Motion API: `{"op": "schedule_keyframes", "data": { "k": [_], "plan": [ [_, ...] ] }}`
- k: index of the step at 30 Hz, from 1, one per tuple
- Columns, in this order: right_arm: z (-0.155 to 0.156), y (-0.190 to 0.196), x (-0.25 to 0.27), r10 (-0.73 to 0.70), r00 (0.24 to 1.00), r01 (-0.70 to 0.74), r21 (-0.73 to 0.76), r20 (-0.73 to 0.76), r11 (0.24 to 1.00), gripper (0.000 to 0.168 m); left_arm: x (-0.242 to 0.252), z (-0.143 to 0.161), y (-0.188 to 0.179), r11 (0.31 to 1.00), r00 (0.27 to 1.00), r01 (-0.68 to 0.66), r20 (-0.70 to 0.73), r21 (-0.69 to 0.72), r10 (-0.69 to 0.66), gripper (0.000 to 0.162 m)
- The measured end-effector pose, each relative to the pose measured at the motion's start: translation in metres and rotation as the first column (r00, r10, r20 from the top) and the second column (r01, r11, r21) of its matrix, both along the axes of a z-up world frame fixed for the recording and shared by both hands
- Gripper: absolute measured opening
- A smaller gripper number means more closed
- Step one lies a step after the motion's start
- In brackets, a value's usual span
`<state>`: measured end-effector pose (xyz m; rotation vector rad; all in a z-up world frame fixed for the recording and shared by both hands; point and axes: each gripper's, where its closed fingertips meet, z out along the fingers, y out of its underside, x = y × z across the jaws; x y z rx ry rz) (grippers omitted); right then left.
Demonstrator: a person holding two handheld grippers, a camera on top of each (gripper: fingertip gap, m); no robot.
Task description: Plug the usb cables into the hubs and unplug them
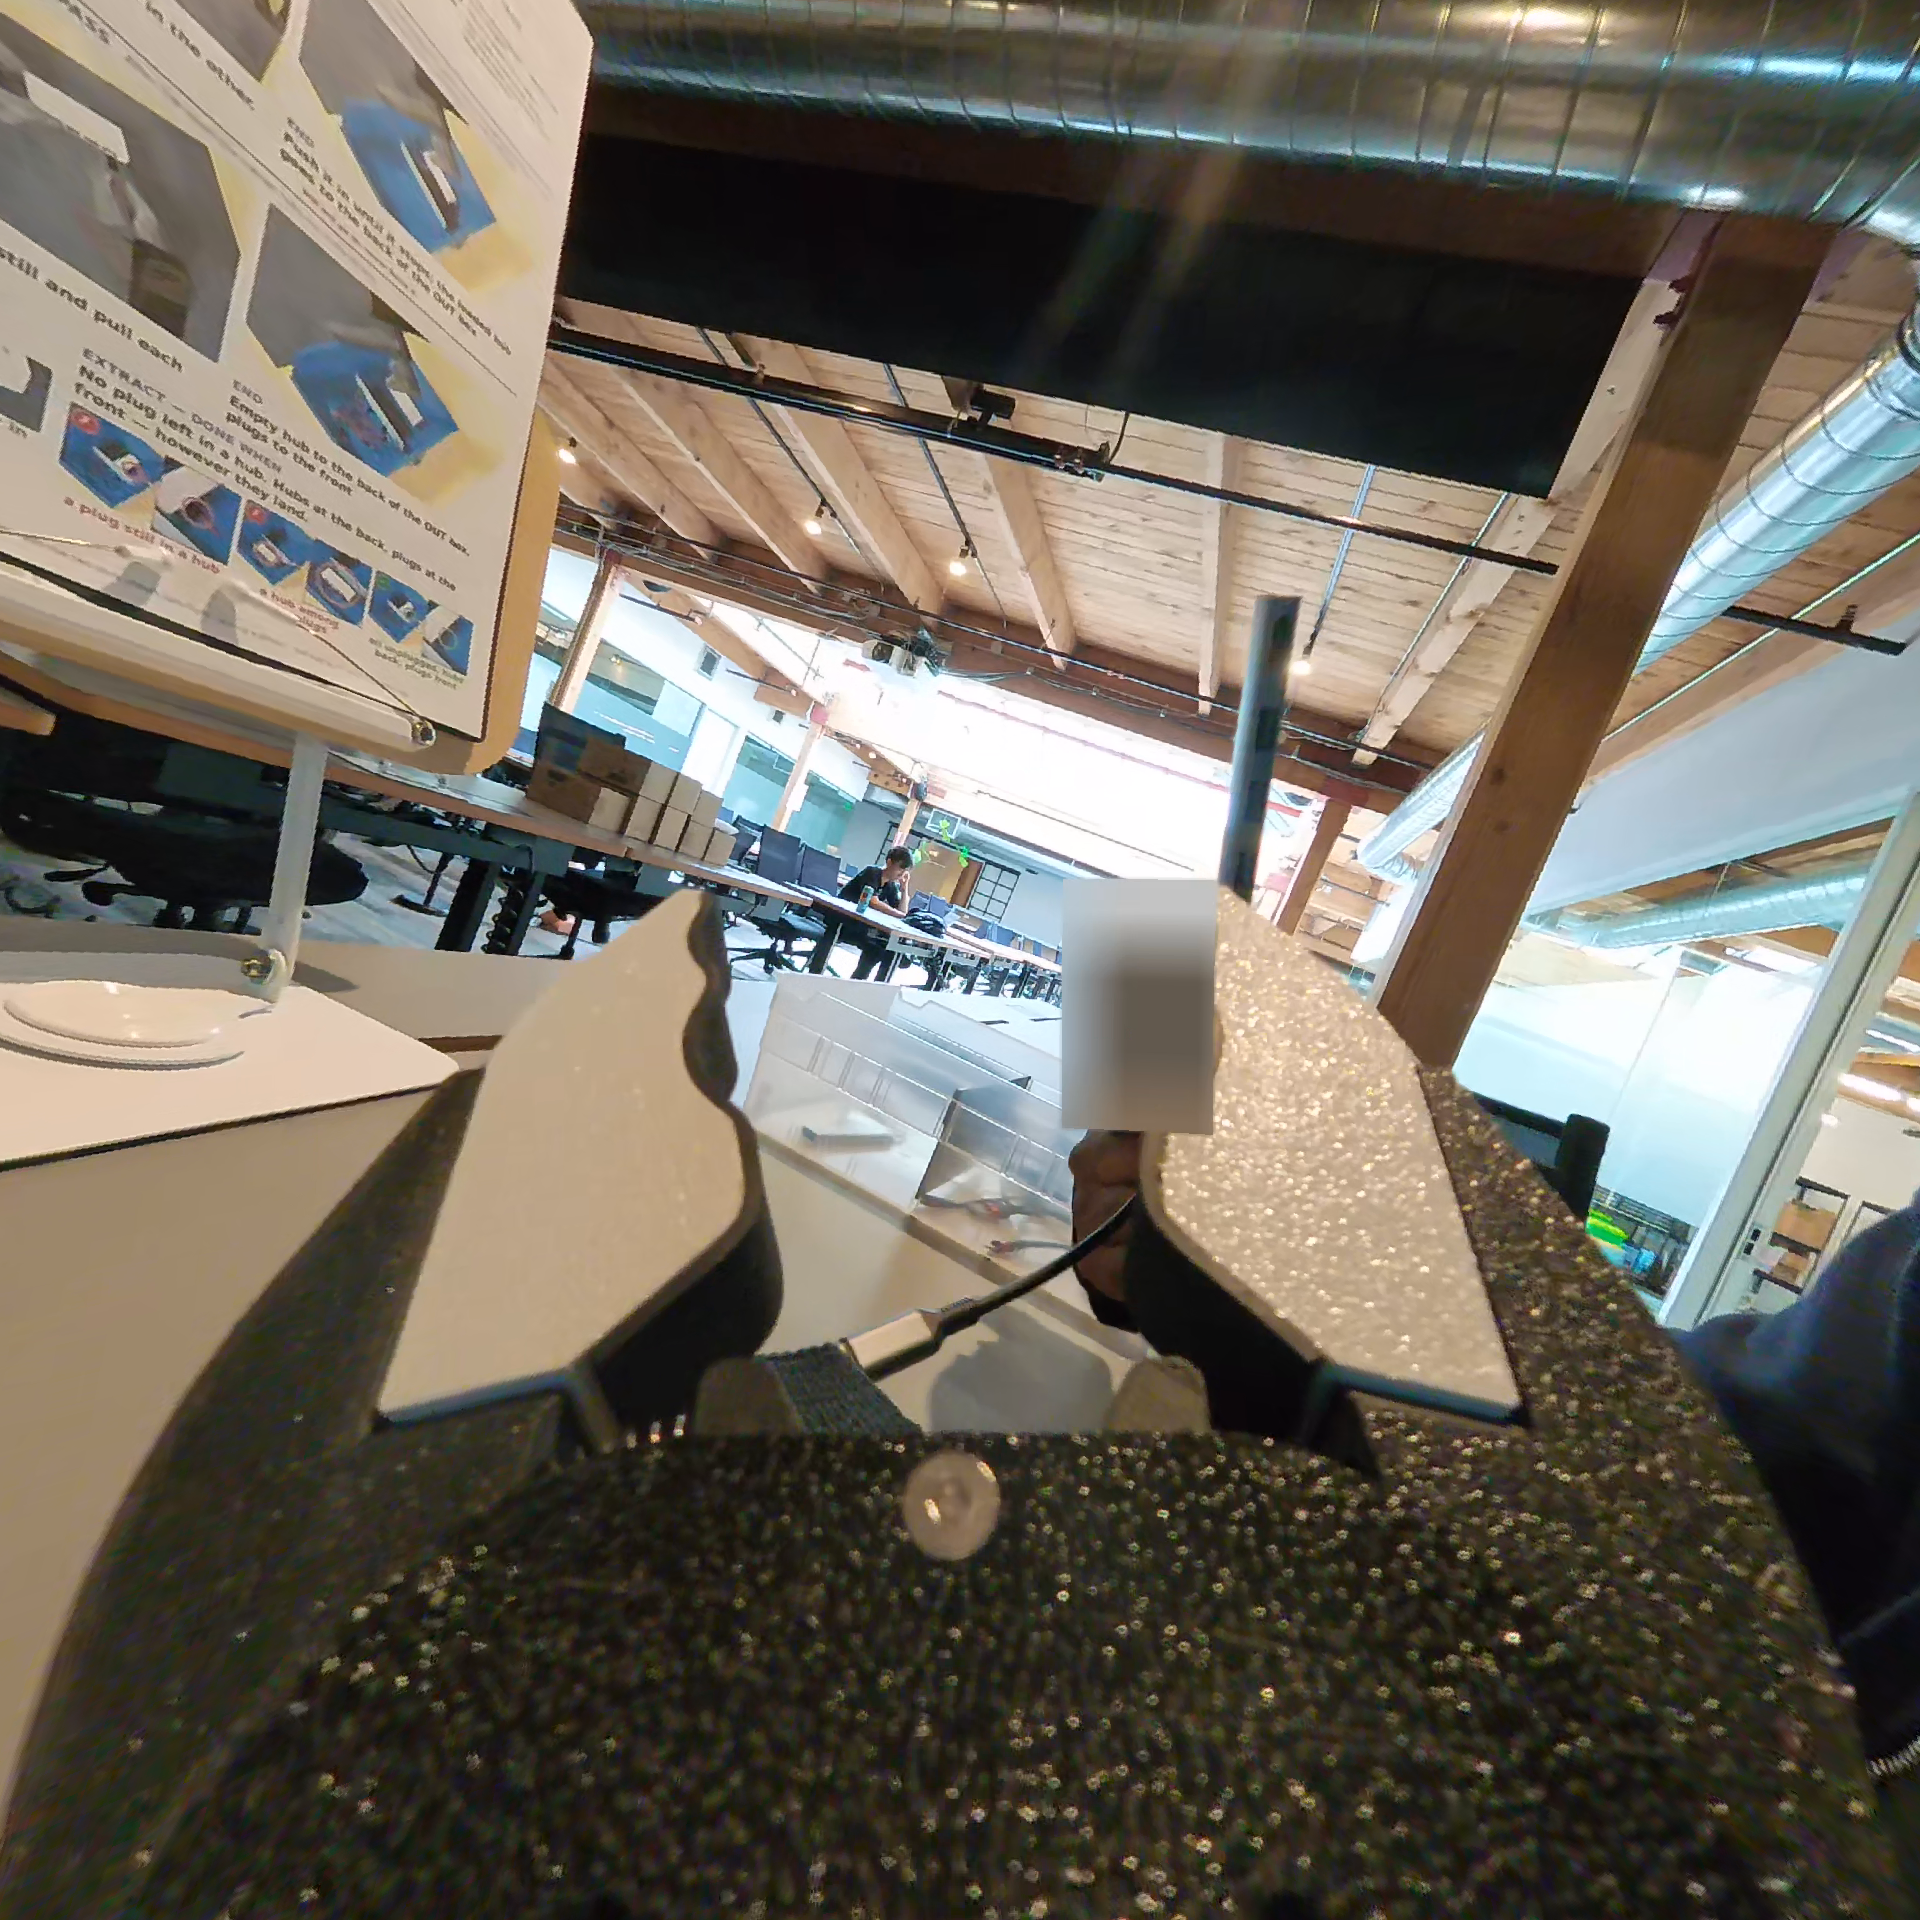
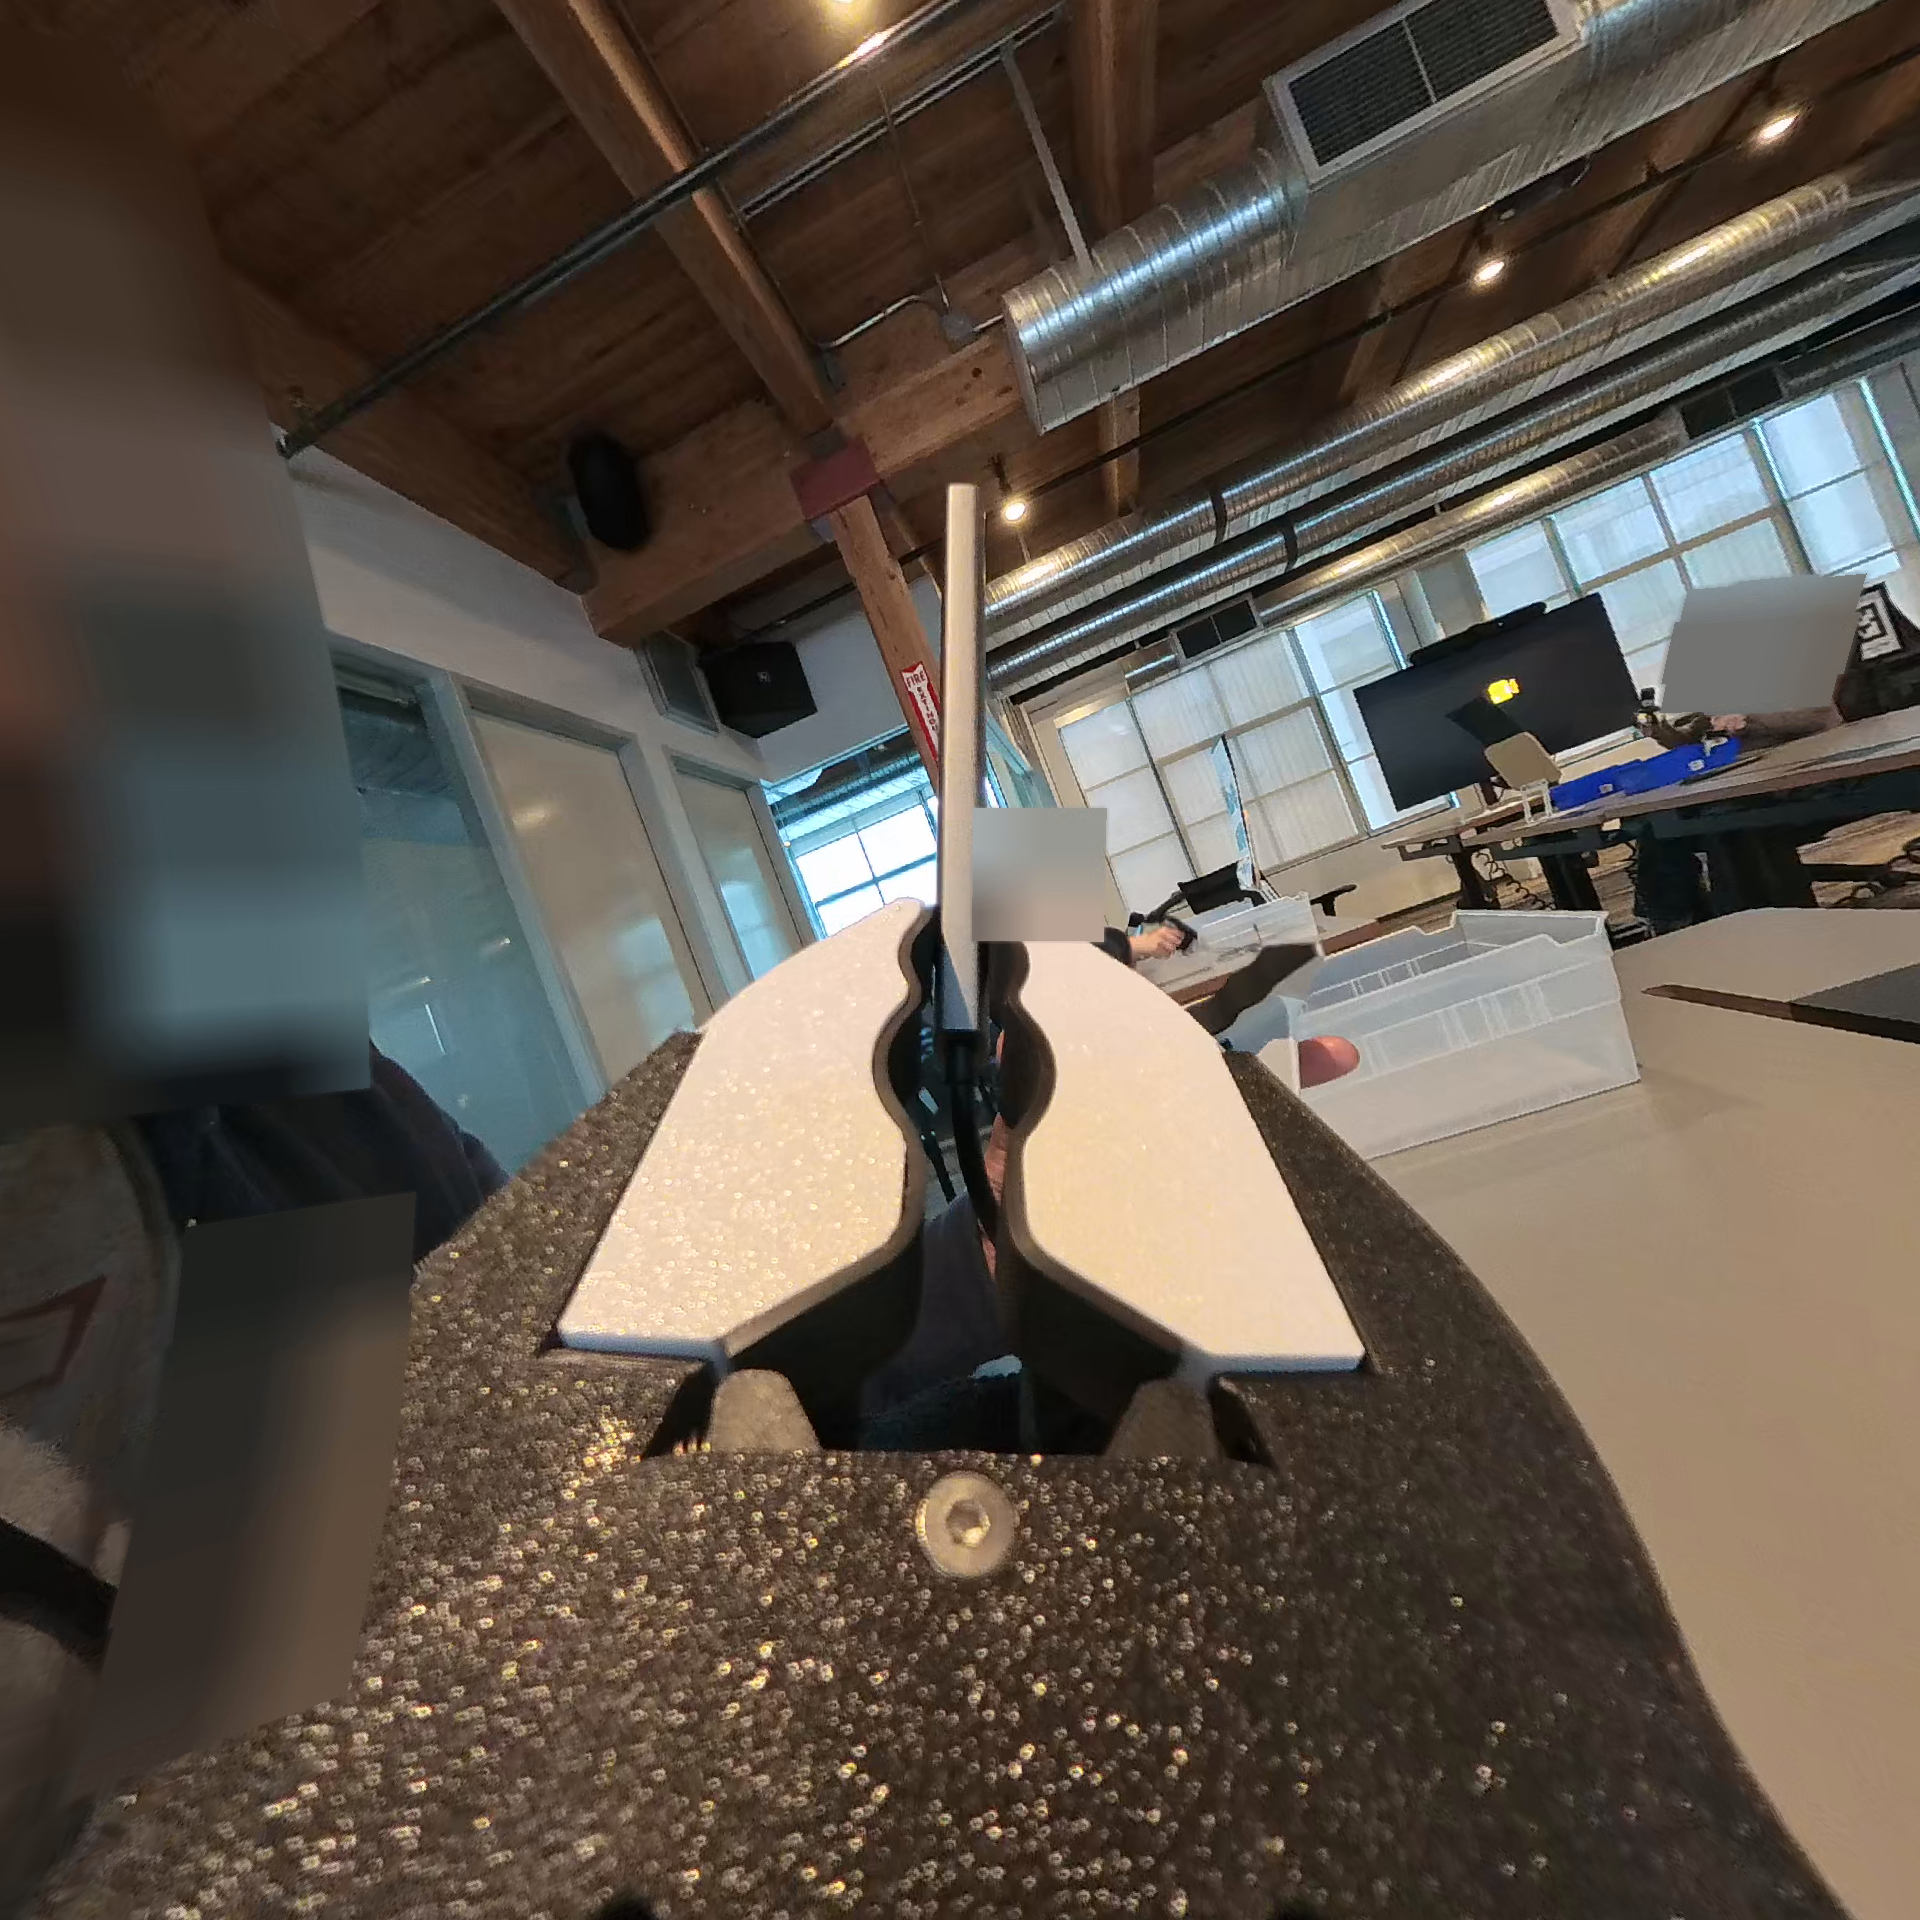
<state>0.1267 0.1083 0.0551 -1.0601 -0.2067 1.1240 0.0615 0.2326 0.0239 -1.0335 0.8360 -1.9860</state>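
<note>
My right gripper [image 2: 971, 940] is shut on the lower end of a slim silver hub [image 2: 961, 727], which stands upright out of the jaws. The hub's black cable [image 2: 971, 1122] hangs down between the fingers. In the left wrist view the same hub [image 1: 1262, 727] rises behind my right-hand finger [image 1: 1309, 1143]. My left gripper [image 1: 966, 935] is open and holds nothing. The cable's silver plug [image 1: 899, 1351] hangs low between its fingers, with the black cable [image 1: 1049, 1273] running up to the right.
A clear plastic bin [image 1: 883, 1049] with loose cables stands on the grey table [image 1: 156, 1299] ahead; it also shows in the right wrist view [image 2: 1475, 1018]. An instruction board [image 1: 260, 312] on a white stand [image 1: 208, 1049] is at the left. A hand [image 1: 1096, 1174] shows beside the cable. The gap from one gripper's tips to the other's is roughly 15 centimeters.
</note>
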Motion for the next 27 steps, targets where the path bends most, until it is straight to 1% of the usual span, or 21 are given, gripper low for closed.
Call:
{"op": "schedule_keyframes", "data": {
  "k": [6, 9, 11, 14, 19, 22, 27],
  "plan": [
    [-0.002, 0.001, -0.002, 0.004, 1.0, -0.004, -0.011, 0.005, 1.0, 0.009, 0.003, -0.003, -0.004, 1.0, 1.0, -0.004, -0.021, 0.029, 0.004, 0.082],
    [-0.007, 0.005, -0.004, 0.005, 1.0, -0.004, -0.044, 0.017, 0.999, 0.009, 0.003, -0.003, -0.007, 0.998, 1.0, -0.011, -0.023, 0.06, 0.013, 0.082],
    [-0.015, 0.012, -0.007, 0.01, 0.999, -0.006, -0.106, 0.034, 0.994, 0.009, 0.004, -0.003, -0.012, 0.996, 1.0, -0.008, -0.029, 0.092, 0.01, 0.081],
    [-0.03, 0.02, -0.018, 0.063, 0.996, -0.05, -0.199, 0.056, 0.979, 0.009, 0.007, -0.005, -0.022, 0.99, 0.999, 0.012, -0.044, 0.14, -0.006, 0.082],
    [-0.055, 0.032, -0.037, 0.083, 0.985, -0.032, -0.311, 0.152, 0.95, 0.009, 0.009, -0.005, -0.041, 0.981, 0.997, 0.077, -0.043, 0.179, -0.071, 0.082],
    [-0.068, 0.038, -0.042, 0.084, 0.977, -0.008, -0.36, 0.196, 0.933, 0.009, 0.012, -0.007, -0.047, 0.978, 0.995, 0.097, -0.053, 0.186, -0.089, 0.082],
    [-0.078, 0.041, -0.048, 0.09, 0.968, 0.009, -0.394, 0.234, 0.919, 0.009, 0.018, -0.012, -0.053, 0.977, 0.992, 0.114, -0.075, 0.182, -0.102, 0.08]
  ]
}}
